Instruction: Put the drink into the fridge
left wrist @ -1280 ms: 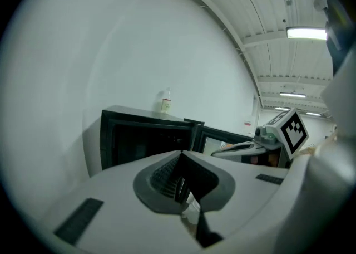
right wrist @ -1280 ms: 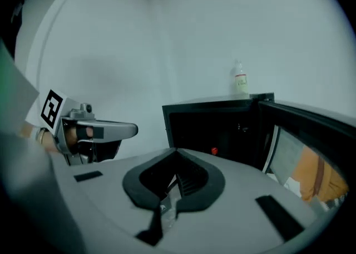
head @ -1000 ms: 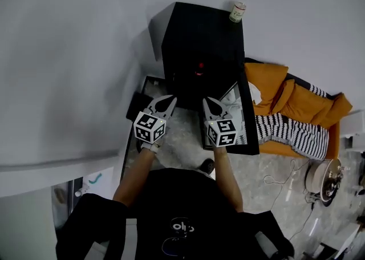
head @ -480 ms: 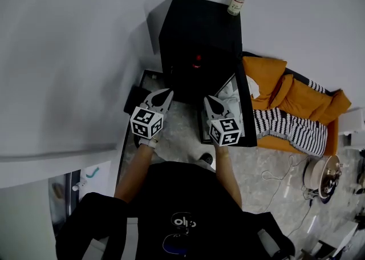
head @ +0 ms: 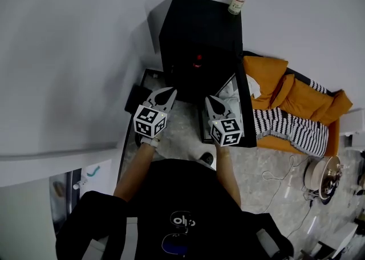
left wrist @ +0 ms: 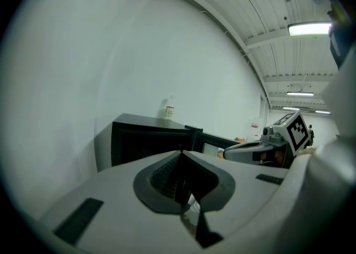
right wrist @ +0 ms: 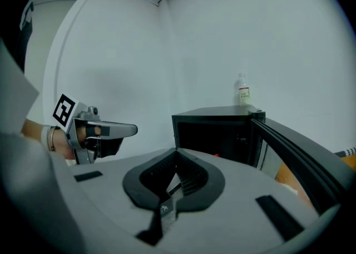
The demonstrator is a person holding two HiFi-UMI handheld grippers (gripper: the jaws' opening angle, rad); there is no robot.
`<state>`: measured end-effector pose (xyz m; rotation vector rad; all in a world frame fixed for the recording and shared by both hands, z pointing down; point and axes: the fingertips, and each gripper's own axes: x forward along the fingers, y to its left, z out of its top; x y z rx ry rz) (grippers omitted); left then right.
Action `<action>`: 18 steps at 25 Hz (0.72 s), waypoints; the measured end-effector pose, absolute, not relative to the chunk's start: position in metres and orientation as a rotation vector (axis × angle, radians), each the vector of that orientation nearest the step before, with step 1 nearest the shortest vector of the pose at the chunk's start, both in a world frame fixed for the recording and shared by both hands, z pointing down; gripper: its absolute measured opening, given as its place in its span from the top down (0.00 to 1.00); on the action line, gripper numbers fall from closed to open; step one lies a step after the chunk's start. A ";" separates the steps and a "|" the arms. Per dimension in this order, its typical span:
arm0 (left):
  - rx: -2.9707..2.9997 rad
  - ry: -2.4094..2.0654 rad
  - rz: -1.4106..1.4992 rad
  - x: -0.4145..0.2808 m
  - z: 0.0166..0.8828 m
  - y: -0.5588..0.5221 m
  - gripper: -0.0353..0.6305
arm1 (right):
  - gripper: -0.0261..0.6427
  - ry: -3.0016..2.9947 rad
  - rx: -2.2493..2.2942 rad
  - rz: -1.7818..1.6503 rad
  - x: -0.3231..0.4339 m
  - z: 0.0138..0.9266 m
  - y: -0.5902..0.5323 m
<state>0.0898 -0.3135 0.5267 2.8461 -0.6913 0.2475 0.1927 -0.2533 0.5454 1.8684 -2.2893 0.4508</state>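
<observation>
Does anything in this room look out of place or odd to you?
The drink bottle stands upright on top of the black fridge, at a back corner, rather than inside it. The fridge door hangs open. Nothing looks spilled or damaged.

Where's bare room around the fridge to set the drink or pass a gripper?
The fridge has a bare top except for the bottle at its far right corner. Its open front looks passable, but the inside is too dark to judge. Beyond the open door, orange cushions crowd in.
</observation>
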 end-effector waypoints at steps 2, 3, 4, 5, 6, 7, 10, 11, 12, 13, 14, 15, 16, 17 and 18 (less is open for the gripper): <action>2.852 -0.682 0.255 0.092 0.527 -0.314 0.94 | 0.95 -2.293 1.856 0.443 0.191 0.546 -0.256; 2.853 -0.678 0.259 0.094 0.528 -0.314 0.94 | 0.95 -2.295 1.850 0.436 0.190 0.546 -0.258; 2.854 -0.675 0.261 0.094 0.528 -0.315 0.94 | 0.95 -2.298 1.844 0.431 0.189 0.546 -0.259; 2.854 -0.673 0.261 0.095 0.528 -0.316 0.94 | 0.95 -2.299 1.839 0.429 0.188 0.546 -0.261; 2.854 -0.673 0.260 0.095 0.528 -0.316 0.94 | 0.95 -2.299 1.834 0.428 0.187 0.545 -0.262; 2.854 -0.674 0.259 0.095 0.528 -0.317 0.94 | 0.95 -2.299 1.831 0.428 0.186 0.545 -0.263; 2.855 -0.675 0.258 0.097 0.528 -0.319 0.94 | 0.95 -2.299 1.829 0.430 0.187 0.546 -0.266; 2.857 -0.675 0.259 0.098 0.528 -0.319 0.94 | 0.95 -2.299 1.828 0.430 0.188 0.546 -0.267; 2.858 -0.676 0.261 0.099 0.528 -0.320 0.94 | 0.95 -2.299 1.827 0.429 0.189 0.546 -0.268; 2.859 -0.678 0.263 0.100 0.529 -0.320 0.94 | 0.95 -2.299 1.827 0.429 0.190 0.546 -0.268; 2.861 -0.678 0.266 0.100 0.529 -0.320 0.94 | 0.95 -2.299 1.827 0.428 0.190 0.546 -0.269; 2.861 -0.677 0.269 0.101 0.530 -0.320 0.94 | 0.95 -2.300 1.828 0.429 0.190 0.546 -0.269; 2.862 -0.676 0.272 0.101 0.530 -0.320 0.94 | 0.95 -2.300 1.829 0.431 0.190 0.546 -0.270; 2.862 -0.676 0.275 0.101 0.531 -0.320 0.94 | 0.95 -2.302 1.830 0.431 0.189 0.546 -0.270; 2.862 -0.676 0.277 0.101 0.531 -0.321 0.94 | 0.95 -2.304 1.830 0.431 0.189 0.547 -0.271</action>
